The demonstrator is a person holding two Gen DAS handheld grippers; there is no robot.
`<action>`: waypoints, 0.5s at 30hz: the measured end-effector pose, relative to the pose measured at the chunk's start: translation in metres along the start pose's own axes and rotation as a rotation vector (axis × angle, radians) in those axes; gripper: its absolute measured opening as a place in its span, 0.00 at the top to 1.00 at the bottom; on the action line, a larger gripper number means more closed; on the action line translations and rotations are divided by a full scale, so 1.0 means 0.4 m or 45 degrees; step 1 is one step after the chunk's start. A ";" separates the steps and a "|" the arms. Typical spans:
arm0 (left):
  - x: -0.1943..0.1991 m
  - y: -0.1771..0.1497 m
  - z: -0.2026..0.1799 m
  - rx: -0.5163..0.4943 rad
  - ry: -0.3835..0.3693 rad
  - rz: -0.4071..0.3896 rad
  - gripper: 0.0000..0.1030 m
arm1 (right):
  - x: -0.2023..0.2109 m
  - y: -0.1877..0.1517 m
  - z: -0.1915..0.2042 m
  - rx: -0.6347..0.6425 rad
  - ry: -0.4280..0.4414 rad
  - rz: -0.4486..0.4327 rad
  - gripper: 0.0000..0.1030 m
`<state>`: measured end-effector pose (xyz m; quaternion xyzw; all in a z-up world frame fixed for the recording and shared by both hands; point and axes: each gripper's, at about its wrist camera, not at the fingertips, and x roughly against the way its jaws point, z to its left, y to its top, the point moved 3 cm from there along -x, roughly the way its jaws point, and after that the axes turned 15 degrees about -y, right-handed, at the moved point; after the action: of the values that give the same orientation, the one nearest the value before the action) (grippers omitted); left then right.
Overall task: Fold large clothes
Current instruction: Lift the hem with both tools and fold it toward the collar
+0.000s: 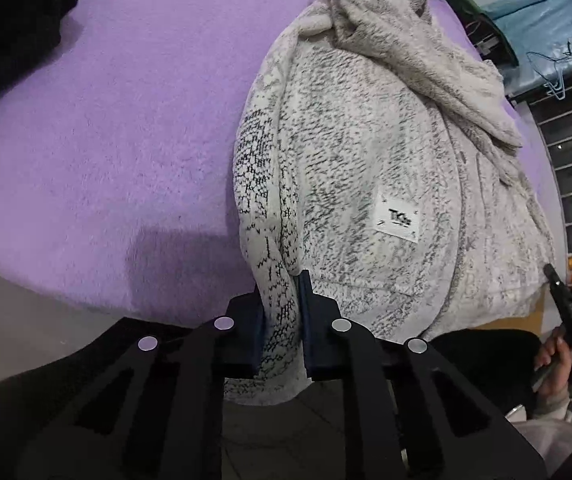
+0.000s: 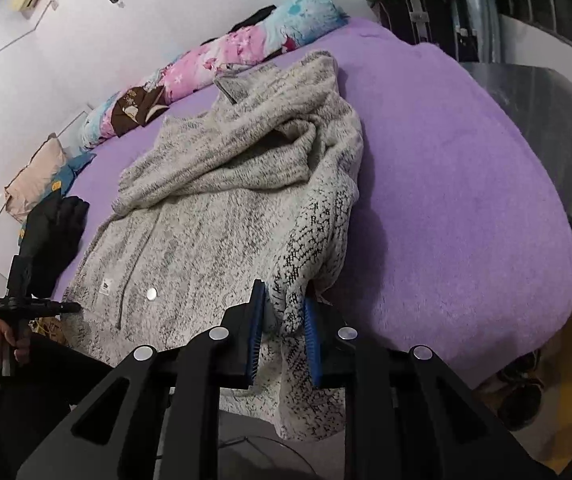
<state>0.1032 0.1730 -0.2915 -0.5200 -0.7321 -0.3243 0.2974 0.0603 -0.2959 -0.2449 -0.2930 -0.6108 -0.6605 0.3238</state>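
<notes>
1. One sweater (image 1: 366, 184) here, grey knit, spread over the purple bed (image 1: 106, 120), filling the centre and right of the left view, hem hanging off the near edge at the bottom.
2. The left gripper (image 1: 280, 312) is clamped on one hem corner, low centre of its frame, knit pinched between the blue pads.
3. The right gripper (image 2: 284, 312) bites the other hem corner, low centre of its own view, jaws tight on cloth.
4. Why both corners? My read: it keeps the hem taut and level so the bottom can fold up toward the bunched hood at the upper centre.
5. Count: two grippers, one sweater, one white label (image 1: 398, 218), one snap (image 2: 151, 293).
</notes>
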 end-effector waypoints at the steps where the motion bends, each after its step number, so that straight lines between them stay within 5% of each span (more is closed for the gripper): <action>1: 0.006 0.001 -0.006 -0.004 -0.003 -0.007 0.88 | 0.004 0.004 0.004 0.007 0.004 -0.006 0.83; 9: 0.076 0.032 -0.062 0.024 -0.113 -0.055 0.89 | 0.055 0.075 0.050 0.051 0.028 -0.073 0.84; 15: 0.143 0.085 -0.164 -0.093 -0.142 -0.090 0.89 | 0.090 0.149 0.101 0.154 0.019 -0.143 0.84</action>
<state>0.1258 0.1626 -0.2014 -0.5215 -0.7531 -0.3318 0.2254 0.0846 -0.2608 -0.1767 -0.2334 -0.6626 -0.6416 0.3079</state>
